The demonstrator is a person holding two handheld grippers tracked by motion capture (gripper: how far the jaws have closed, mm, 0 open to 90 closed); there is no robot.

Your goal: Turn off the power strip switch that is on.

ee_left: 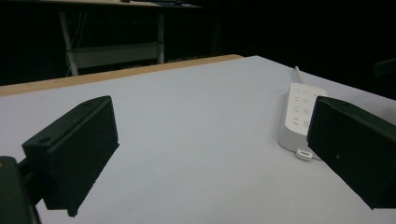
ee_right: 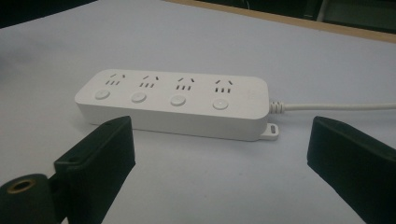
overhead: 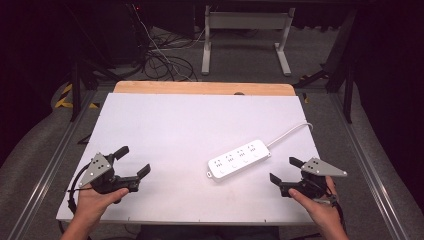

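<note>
Power strip: one white power strip (overhead: 239, 160) lies flat on the white table top (overhead: 175, 130), right of centre in the high view, set slantwise, nothing plugged in.
Sockets and switches: four socket groups, each with one round button, counted in the right gripper view (ee_right: 175, 103).
Cord: one white cord (overhead: 290, 132) runs from its upper right end toward the table's right edge.
Right gripper: right gripper (overhead: 285, 170), lower right of the high view, jaws spread wide and empty, pointed at the strip, near it but not touching.
Left gripper: left gripper (overhead: 134, 161), lower left, jaws wide apart and empty, well apart from the strip.
Progress: my judgement is that nothing is done yet; the strip looks untouched, and reaching and gripping remain.
</note>
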